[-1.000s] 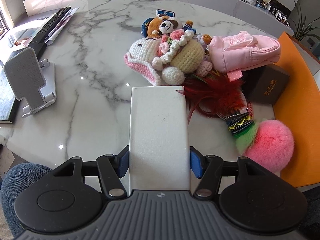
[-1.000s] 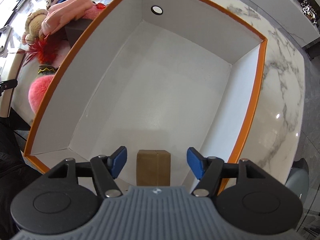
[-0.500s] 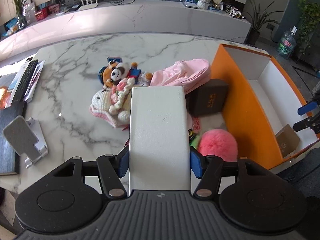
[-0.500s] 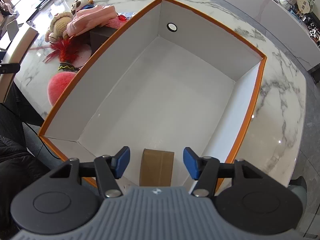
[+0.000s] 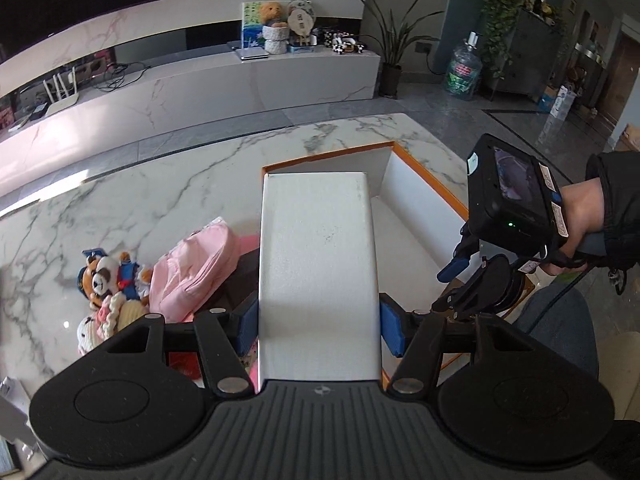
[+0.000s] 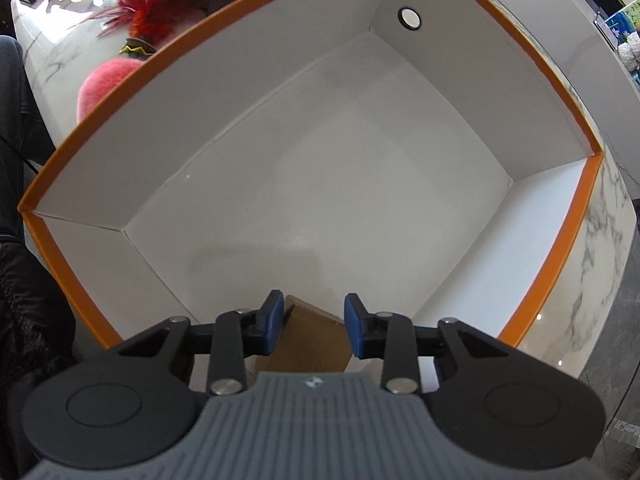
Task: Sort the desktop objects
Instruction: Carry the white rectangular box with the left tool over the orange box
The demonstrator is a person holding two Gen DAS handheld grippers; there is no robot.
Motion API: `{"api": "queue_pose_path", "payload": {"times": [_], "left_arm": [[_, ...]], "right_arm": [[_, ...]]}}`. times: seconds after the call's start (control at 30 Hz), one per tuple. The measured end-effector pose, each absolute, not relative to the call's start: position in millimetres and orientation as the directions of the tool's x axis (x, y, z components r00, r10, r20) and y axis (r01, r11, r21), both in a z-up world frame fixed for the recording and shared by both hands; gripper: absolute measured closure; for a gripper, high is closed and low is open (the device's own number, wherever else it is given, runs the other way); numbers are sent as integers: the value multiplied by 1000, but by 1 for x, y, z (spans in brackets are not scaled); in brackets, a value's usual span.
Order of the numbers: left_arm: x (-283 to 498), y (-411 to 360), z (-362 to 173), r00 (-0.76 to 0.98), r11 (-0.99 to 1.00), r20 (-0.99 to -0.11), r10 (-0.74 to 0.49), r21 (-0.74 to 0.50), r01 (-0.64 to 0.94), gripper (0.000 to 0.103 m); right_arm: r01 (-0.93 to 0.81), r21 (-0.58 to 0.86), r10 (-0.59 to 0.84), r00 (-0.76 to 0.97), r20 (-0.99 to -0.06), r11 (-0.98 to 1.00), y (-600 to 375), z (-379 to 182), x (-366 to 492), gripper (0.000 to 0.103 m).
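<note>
**Fingers of both grippers at the orange box**

Fingers [image 5: 248, 326] of the left gripper [image 5: 318, 326] clamp a white flat box [image 5: 318, 264] by its long sides; it runs straight out toward 12 o'clock and hides most of what lies ahead. Past its far end shows the rim of the orange storage box [image 5: 430, 184], white inside, standing on the marble table [image 5: 132, 208]. At 9 o'clock of the white box lie a pink backpack [image 5: 192, 268], and beyond it, near the 9 o'clock edge of the left wrist view, a plush bear [image 5: 105, 276].

At 3 o'clock in that view a hand [image 5: 584, 216] in a dark sleeve holds the right gripper [image 6: 314, 322], which points down into the orange box. Its blue fingers [image 6: 272, 322] are closing, at a narrow gap, around a small brown carton [image 6: 310, 344] that stands on the box floor in the near corner, tilted askew between them. The left pad seems to touch the carton's edge; whether the right one presses I cannot tell. Outside the box wall, at 10 o'clock in the right wrist view, lie a pink pompom [image 6: 102, 84] and red feathers [image 6: 146, 14].
</note>
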State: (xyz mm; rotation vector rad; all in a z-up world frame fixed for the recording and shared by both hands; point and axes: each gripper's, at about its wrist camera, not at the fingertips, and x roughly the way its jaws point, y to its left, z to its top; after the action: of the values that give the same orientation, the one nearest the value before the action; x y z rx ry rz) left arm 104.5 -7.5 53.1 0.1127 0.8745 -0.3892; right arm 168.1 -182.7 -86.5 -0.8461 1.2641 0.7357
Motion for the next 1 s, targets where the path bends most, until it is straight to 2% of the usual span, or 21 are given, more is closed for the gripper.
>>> {"api": "queue_pose_path", "payload": {"times": [0.27, 0.37, 0.53, 0.67, 0.8, 1.0], "left_arm": [[126, -60, 45, 522, 836, -793, -314, 29, 547, 34], [128, -79, 40, 492, 784, -805, -330, 56, 618, 34], [132, -109, 30, 444, 672, -828, -343, 114, 732, 34], [143, -136, 10, 393, 586, -858, -330, 140, 798, 34], [152, -155, -20, 358, 484, -893, -272, 194, 853, 34], [169, -163, -55, 254, 378, -953, -168, 176, 909, 34]], "right_arm": [[-828, -162, -25, 176, -984, 536, -206, -86, 172, 72], [-806, -164, 51, 234, -971, 568, -216, -62, 171, 72], [-713, -207, 152, 404, -902, 670, -257, -11, 170, 61], [-623, -128, 210, 440, -873, 772, -298, 1, 175, 58], [-541, -81, 200, 440, -875, 837, -317, -17, 178, 58], [-489, 18, 244, 403, -882, 872, -342, -34, 185, 59]]}}
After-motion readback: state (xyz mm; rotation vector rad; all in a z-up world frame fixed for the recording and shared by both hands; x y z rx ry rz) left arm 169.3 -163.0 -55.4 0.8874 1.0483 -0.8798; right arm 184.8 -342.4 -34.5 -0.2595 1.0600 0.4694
